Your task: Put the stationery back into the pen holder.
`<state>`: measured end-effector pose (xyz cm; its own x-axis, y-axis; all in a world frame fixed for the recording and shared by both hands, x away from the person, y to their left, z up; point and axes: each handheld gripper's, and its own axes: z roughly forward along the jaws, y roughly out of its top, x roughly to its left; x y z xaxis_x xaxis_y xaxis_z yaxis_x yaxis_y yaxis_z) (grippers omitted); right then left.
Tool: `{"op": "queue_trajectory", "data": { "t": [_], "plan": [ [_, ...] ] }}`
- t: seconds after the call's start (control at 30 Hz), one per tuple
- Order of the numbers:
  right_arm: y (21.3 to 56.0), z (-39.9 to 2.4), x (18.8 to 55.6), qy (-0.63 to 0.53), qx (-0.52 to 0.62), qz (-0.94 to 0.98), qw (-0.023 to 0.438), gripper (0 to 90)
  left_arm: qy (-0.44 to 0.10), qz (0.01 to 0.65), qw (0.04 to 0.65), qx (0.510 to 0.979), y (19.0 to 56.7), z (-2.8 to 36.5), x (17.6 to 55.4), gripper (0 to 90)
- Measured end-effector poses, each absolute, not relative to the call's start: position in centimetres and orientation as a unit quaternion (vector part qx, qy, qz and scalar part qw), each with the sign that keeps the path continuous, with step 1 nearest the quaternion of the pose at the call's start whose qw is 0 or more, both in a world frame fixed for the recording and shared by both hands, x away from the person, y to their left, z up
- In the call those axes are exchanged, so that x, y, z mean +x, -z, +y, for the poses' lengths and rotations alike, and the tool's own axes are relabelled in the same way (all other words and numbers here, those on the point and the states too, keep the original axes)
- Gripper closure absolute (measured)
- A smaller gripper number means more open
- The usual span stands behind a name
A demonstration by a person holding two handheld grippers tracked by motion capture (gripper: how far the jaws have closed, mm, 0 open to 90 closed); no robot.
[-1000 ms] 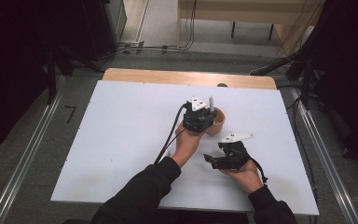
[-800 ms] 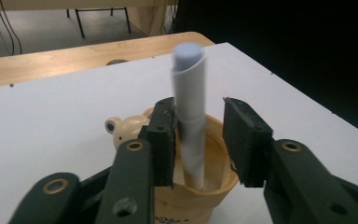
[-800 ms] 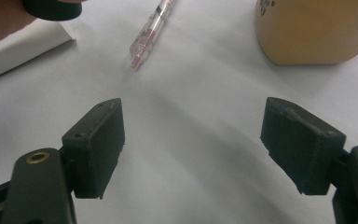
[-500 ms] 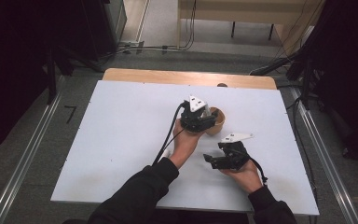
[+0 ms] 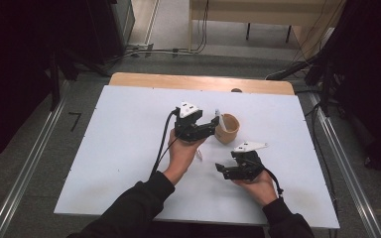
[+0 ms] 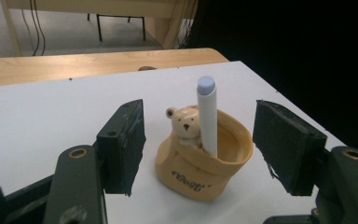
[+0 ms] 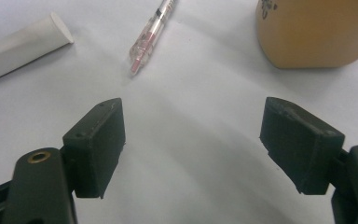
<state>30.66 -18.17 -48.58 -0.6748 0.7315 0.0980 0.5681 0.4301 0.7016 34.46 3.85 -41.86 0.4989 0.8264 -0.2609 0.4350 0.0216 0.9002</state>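
High view: left hand-held gripper hovering just left of the bear-shaped pen holder near the middle of the worktop, jaws spread after just opening, nothing pinched between them. White marker standing in the holder, long axis near upright. Right hand-held gripper resting nearer, jaws pointing left, farther from the holder than the left.

Left gripper view: looking straight at the holder between the spread jaws, pads clear of it; one marker leaning beside the bear.

Right gripper view: jaws spread wide, holding nothing. Lying on the worktop beyond them: one red-inked pen far and slightly left, long axis running away; one white tube-like stick at far left; holder far right. Counting: one holder, one standing marker, two loose items.
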Motion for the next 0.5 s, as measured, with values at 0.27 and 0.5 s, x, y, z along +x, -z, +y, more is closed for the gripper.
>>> {"op": "queue_trajectory", "data": {
  "t": [0.27, 0.5],
  "plan": [
    [48.4, -16.7, 30.5, -0.374, 0.381, 0.835, 0.131, 20.6, -0.188, 0.479, 0.53, 0.675, 42.5, 7.0, 33.1, 34.2],
    [48.4, -15.2, 30.9, -0.371, 0.371, 0.84, 0.139, 22.9, -0.189, 0.493, 0.518, 0.673, 43.5, 9.8, 31.9, 34.2]
  ]
}}
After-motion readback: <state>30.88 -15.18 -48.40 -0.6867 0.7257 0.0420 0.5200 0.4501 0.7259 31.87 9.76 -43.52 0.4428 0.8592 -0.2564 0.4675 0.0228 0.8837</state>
